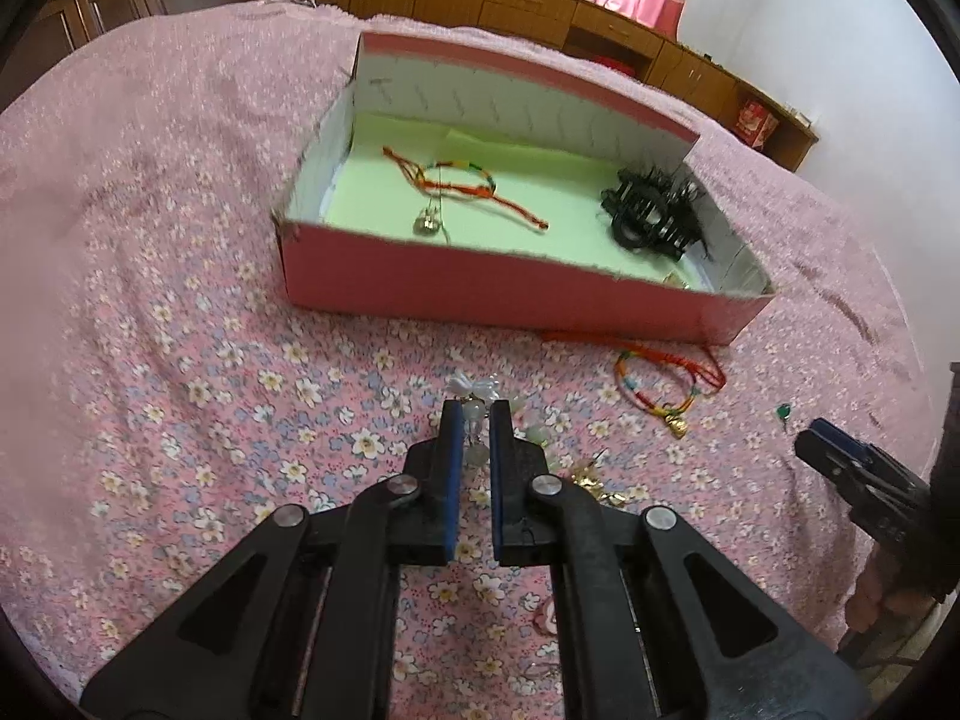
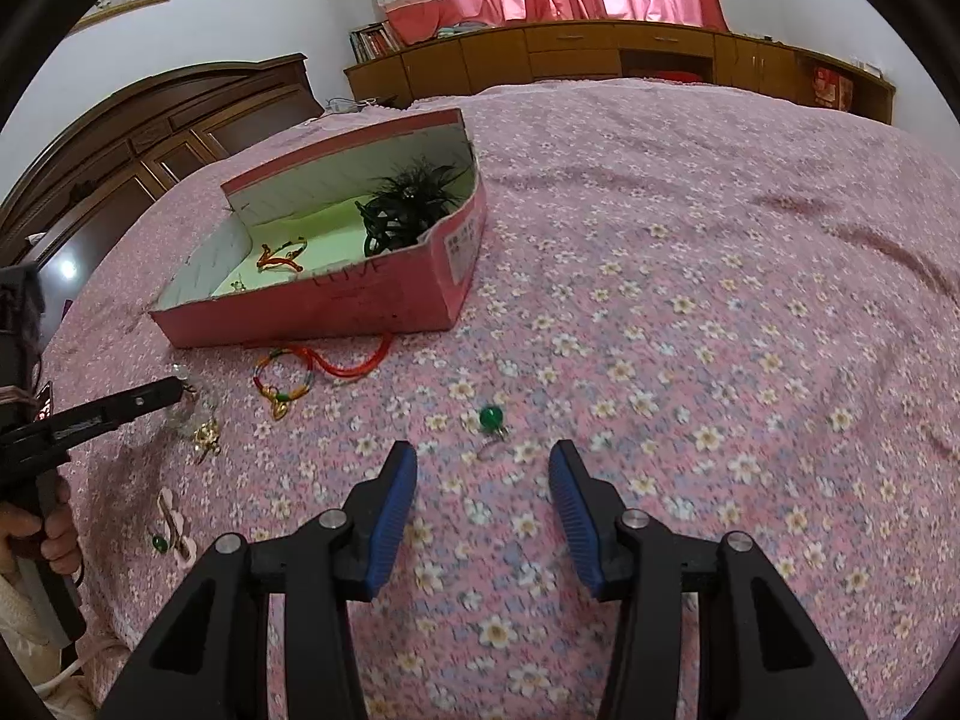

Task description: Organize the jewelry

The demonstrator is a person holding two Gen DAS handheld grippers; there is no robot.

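A pale beaded bracelet (image 1: 474,420) is pinched between the nearly closed jaws of the left gripper (image 1: 475,414) on the floral bedspread (image 1: 180,360). The right gripper (image 2: 483,459) is held wide open and empty, a green-stone ring (image 2: 491,420) lying just beyond its fingertips at 12 o'clock. The pink box (image 1: 480,294), at 12 o'clock from the left gripper, holds a braided cord bracelet (image 1: 462,186) and black hair claws (image 1: 651,216).

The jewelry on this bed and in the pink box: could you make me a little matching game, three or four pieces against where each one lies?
Things:
1. black hair claw
2. green bead ring
3. red cord bracelet with gold charm
4. pale bead piece

Places:
A. on the bedspread, just outside the box's near wall
B. between the fingers of the left gripper
C. inside the pink box, at its right end in the left wrist view
D. on the bedspread ahead of the open right gripper

Pairs: 1-C, 2-D, 3-A, 4-B
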